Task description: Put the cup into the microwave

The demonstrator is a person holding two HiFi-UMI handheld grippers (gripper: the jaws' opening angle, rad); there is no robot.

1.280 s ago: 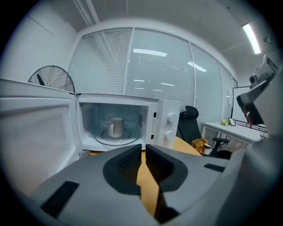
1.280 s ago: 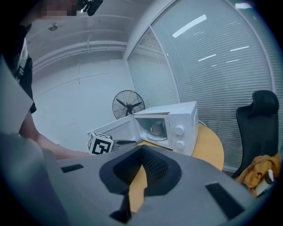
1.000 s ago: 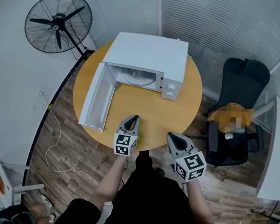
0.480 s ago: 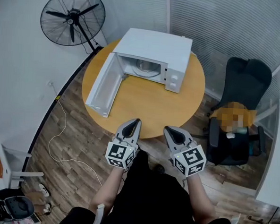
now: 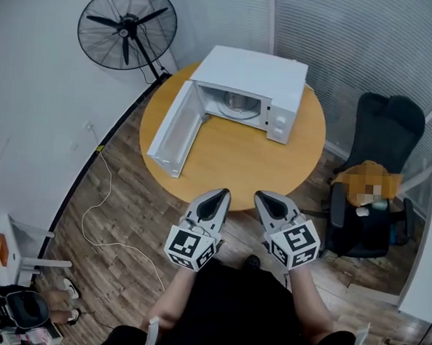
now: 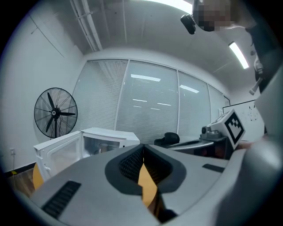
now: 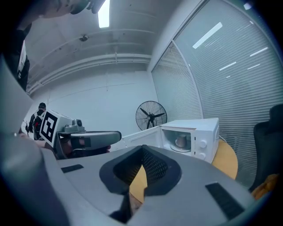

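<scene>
cup [image 7: 180, 141]: inside the open microwave [image 5: 247, 79] on the tabletop [image 5: 235, 158] | left gripper [image 5: 221, 195]: jaws closed together, holding nothing | right gripper [image 5: 266, 198]: jaws closed together, holding nothing

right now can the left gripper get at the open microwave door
Probably yes. The door stands wide open on the left gripper's side, and the table between them is bare. The gripper hangs off the near edge, jaws shut, so it must reach forward.
</scene>
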